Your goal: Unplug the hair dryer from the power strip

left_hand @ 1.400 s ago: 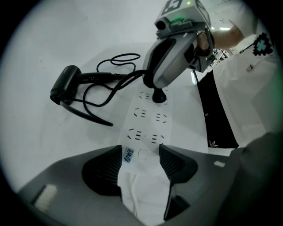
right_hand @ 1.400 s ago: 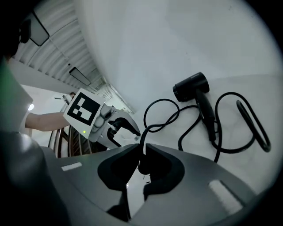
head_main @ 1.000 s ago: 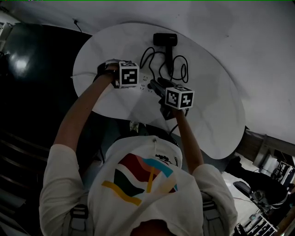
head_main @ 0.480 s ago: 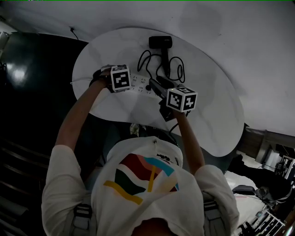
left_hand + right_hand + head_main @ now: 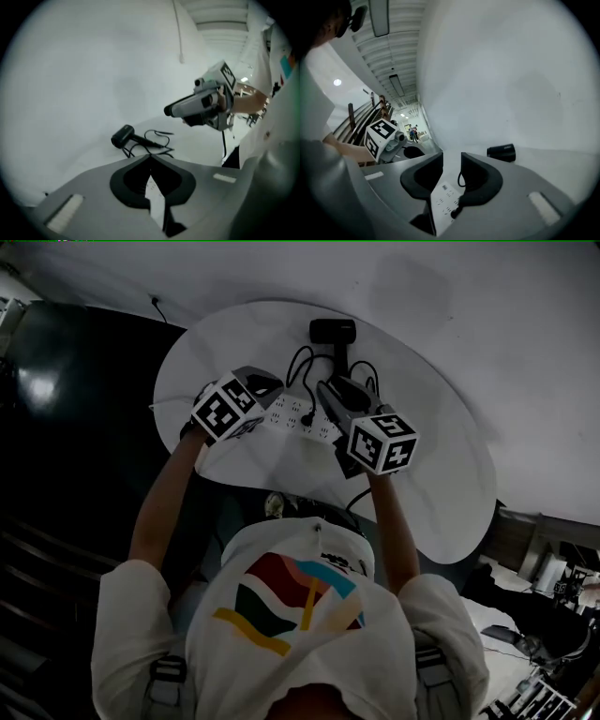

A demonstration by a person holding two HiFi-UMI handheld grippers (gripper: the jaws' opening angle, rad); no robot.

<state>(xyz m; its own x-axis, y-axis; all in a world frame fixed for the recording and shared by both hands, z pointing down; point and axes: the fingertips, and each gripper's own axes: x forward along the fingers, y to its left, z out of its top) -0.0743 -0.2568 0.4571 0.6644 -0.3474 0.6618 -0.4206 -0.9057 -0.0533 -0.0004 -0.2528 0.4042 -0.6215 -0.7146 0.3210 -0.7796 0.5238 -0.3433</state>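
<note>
Since the earlier frame both grippers have been raised off the counter (image 5: 441, 460). The left gripper (image 5: 150, 159) has also been rolled, so that its marker cube is now tilted toward the camera. Its fingers (image 5: 127, 182), spread before, are now pressed together with nothing caught between them.

Nearest in the head view, a white shirt (image 5: 300, 615) with a coloured print is seen. Two bare forearms (image 5: 164, 498) reach forward from it. The right gripper (image 5: 452, 157) is held just beyond, over the near half of the counter. Its fingers (image 5: 482, 180) stand apart and are closing, with no pad touching anything. Through their gap the white power strip (image 5: 298, 413) is seen lying flat below, between the two grippers.

The black plug (image 5: 455, 212) is seated in the power strip, and the cord (image 5: 298, 360) is seen rising from it. The cord is laid in loose loops on either side of the dryer's handle.

Farthest off, the black hair dryer (image 5: 333, 331) lies on the counter near its far edge. It is well apart from both grippers, with its handle turned back toward the power strip.
</note>
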